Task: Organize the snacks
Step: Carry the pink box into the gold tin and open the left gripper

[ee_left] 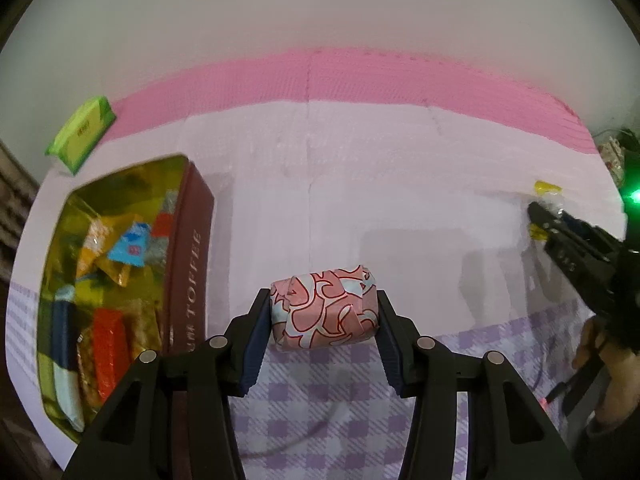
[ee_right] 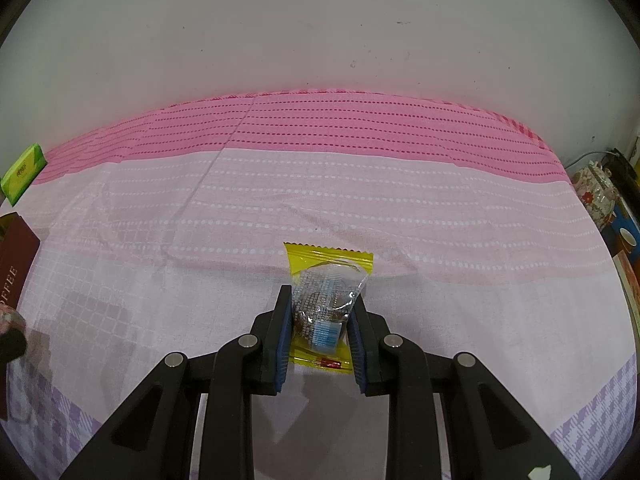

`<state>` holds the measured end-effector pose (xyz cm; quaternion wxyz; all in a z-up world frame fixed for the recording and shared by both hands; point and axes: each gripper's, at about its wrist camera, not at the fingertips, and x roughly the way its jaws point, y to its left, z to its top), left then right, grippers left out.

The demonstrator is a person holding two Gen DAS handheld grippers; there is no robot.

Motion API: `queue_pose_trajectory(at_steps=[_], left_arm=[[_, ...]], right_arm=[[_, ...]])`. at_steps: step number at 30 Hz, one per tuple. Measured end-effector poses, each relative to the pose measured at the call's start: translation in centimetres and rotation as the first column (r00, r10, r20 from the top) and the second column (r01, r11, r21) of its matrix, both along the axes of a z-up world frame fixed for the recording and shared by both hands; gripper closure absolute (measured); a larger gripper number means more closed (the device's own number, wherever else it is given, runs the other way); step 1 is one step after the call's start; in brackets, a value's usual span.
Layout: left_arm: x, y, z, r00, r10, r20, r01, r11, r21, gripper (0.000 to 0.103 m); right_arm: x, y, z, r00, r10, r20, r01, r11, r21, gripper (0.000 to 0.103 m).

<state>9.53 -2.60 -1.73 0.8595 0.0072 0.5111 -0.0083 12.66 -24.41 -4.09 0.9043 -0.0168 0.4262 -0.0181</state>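
Note:
My left gripper (ee_left: 323,312) is shut on a pink-and-red patterned wrapped snack (ee_left: 326,310), held above the cloth just right of the brown toffee tin (ee_left: 188,256). The open tin holds several wrapped snacks (ee_left: 116,248). In the right wrist view my right gripper (ee_right: 322,316) is shut on a yellow-edged clear snack packet (ee_right: 328,280) that lies on the pink cloth. That right gripper (ee_left: 538,216) also shows at the right edge of the left wrist view, with the yellow packet (ee_left: 547,188) at its tip.
A green box (ee_left: 82,134) lies at the far left near the wall, also seen as the green box (ee_right: 22,174). The bed cloth (ee_right: 320,200) is pink and white with a lilac check border. Floral items (ee_right: 596,192) stand off the right edge. A hand (ee_left: 600,344) holds the right tool.

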Motion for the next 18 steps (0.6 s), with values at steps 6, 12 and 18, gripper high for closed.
queue_pose_trajectory(at_steps=[6, 12, 18], left_arm=[[-0.5, 0.3, 2.4, 0.998, -0.020, 0.063, 0.020, 1.000, 0.015, 0.053], [-0.4, 2.6, 3.8, 0.996, 0.018, 0.084, -0.018, 1.000, -0.003, 0.053], [-0.4, 6.2, 4.7, 0.990, 0.086, 0.115, -0.088, 0.996, 0.010, 0.053]], right_arm=[[0.0, 0.0, 0.0, 1.000, 0.000, 0.000, 0.000, 1.000, 0.000, 0.079], [0.0, 0.0, 0.0, 1.000, 0.000, 0.000, 0.000, 1.000, 0.000, 0.079], [0.0, 0.0, 0.0, 1.000, 0.000, 0.000, 0.000, 1.000, -0.001, 0.079]])
